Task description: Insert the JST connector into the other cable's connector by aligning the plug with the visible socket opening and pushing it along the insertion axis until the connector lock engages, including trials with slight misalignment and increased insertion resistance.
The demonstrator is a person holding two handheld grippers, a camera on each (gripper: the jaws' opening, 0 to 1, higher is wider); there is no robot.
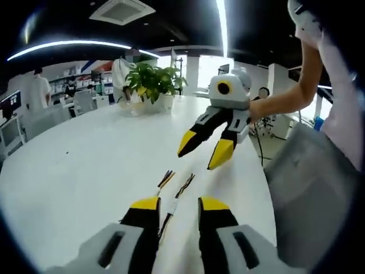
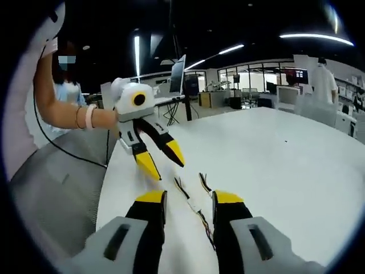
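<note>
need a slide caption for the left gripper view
Both open grippers, left and right, hover over two wired JST cables lying unmated on the white table.

left gripper (image 1: 178,204): jaws apart, holding nothing | right gripper (image 2: 189,197): jaws apart, holding nothing | both face each other, raised, each on an outstretched bare forearm (image 1: 282,104)

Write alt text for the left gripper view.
Two thin wired cables with small white connectors lie on a round white table, between the left gripper's open yellow-tipped black jaws. The right gripper, also open, hovers beyond them, with a potted green plant farther back.
</note>
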